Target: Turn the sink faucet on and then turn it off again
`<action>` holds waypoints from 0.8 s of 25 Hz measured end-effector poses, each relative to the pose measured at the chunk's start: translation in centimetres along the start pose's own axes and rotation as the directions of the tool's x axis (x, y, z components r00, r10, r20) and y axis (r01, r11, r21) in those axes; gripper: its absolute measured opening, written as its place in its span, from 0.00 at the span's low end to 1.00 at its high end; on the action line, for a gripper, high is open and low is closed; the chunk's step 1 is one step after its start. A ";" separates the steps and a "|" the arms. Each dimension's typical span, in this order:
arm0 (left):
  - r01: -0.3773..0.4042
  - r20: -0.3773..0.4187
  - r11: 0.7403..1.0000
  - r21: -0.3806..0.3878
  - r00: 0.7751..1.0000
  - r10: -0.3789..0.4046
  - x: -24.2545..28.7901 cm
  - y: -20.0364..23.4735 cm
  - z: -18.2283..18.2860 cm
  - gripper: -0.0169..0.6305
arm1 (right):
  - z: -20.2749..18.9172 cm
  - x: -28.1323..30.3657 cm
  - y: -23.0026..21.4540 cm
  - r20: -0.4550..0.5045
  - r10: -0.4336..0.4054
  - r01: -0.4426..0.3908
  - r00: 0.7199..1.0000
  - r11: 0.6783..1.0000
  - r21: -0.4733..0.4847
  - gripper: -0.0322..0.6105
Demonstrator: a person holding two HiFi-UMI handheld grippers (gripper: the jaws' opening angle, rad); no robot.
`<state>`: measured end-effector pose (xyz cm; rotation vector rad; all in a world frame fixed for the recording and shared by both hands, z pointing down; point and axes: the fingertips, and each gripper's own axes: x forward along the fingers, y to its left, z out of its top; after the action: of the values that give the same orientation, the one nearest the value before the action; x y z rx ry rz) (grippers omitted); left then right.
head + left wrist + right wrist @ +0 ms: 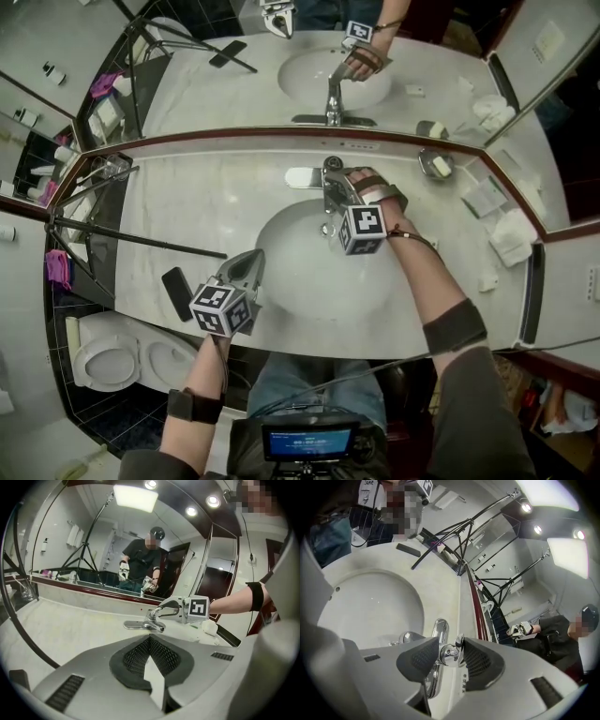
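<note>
Pinches the faucet handle (446, 654) with the right gripper (450, 647), one pad on each side of the shiny knob. Finds the faucet (330, 192) at the back of the sink (300, 291), just in front of the mirror (187, 75). Holds the left gripper (249, 265) pressed together with nothing in it, low over the front left of the bowl and well apart from the faucet.

Could slip off, most likely, with smooth, round, shiny metal and only a small bit of it between the pads. Needs a firm squeeze before any push. Could also bump the pads into the mirror when swinging the handle back, so near behind. Might send water out too hard with a big, fast push, and splash the counter (187, 197) and the black phone (176, 292) beside the left gripper. Might leave a drip at the end with too small a push back.

Has lots of open room over the bowl and toward the front. Has little room behind the faucet, right up against the ledge and mirror. Should mind the tripod leg (141, 239) lying across the counter on the left, and the soap dish (436, 166) to the right of the faucet. Can leave the left gripper in place, out of the way.
</note>
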<state>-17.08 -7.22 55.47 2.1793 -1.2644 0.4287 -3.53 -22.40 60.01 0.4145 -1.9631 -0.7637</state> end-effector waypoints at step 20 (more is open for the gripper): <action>-0.003 -0.001 1.000 -0.020 1.000 0.003 0.5 0.2 -0.3 0.03 | 0.0 0.4 3.9 -0.021 0.004 -0.006 1.000 0.995 -0.100 0.25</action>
<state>-17.01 -7.50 56.07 2.1608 -1.2659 0.4166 -3.61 -19.74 62.84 0.3565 -1.8968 -0.8472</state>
